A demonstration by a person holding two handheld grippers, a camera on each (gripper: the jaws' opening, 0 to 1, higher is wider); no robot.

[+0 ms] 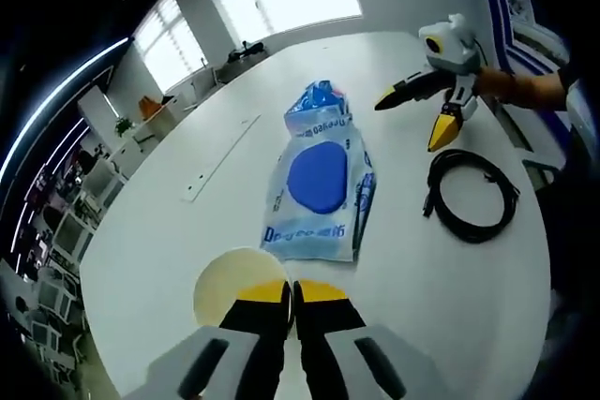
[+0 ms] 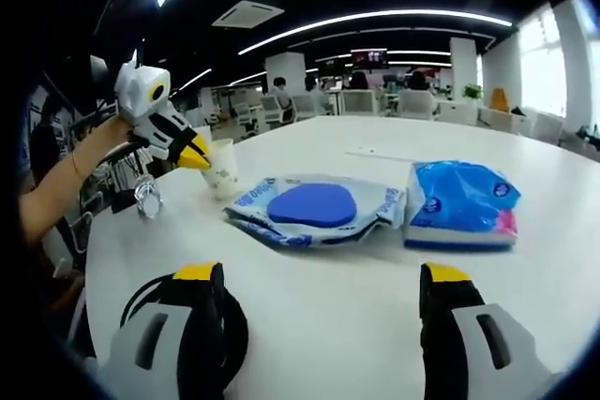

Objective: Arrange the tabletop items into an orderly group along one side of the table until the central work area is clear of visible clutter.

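**A:** Start with the left gripper view. What sits off its left jaw?

**B:** The left gripper (image 1: pixel 294 295) rises from the bottom with its yellow tips pressed together and nothing between them. Just beyond and left of those tips stands a cream paper cup (image 1: pixel 234 278), its rim touching the left tip in the picture. Straight ahead lies a flat white-and-blue packet (image 1: pixel 319 189) with a blue oval on it, and past its far end a crumpled blue tissue pack (image 1: pixel 319 98). Ahead and to the right, a coiled black cable (image 1: pixel 472 194) lies on the white table (image 1: pixel 159 231). Beyond the cable the right gripper (image 1: pixel 422 114) hovers with its jaws spread, held by a hand (image 1: pixel 511 89).

**A:** And from the right gripper view?

**B:** Its two jaws stand wide apart, with nothing between them. The black cable (image 2: pixel 230 325) lies right under the left jaw. Far ahead on the left, the left gripper (image 2: pixel 195 158) is held by a hand (image 2: pixel 112 133), its yellow tips together at the paper cup (image 2: pixel 221 168). Left of the cup and beneath that gripper a small clear glass object (image 2: pixel 147 196) stands on the table (image 2: pixel 328 306). Ahead, between the jaws, lies the flat packet (image 2: pixel 314 208), and just right of it, nearly touching, the blue tissue pack (image 2: pixel 464 203).
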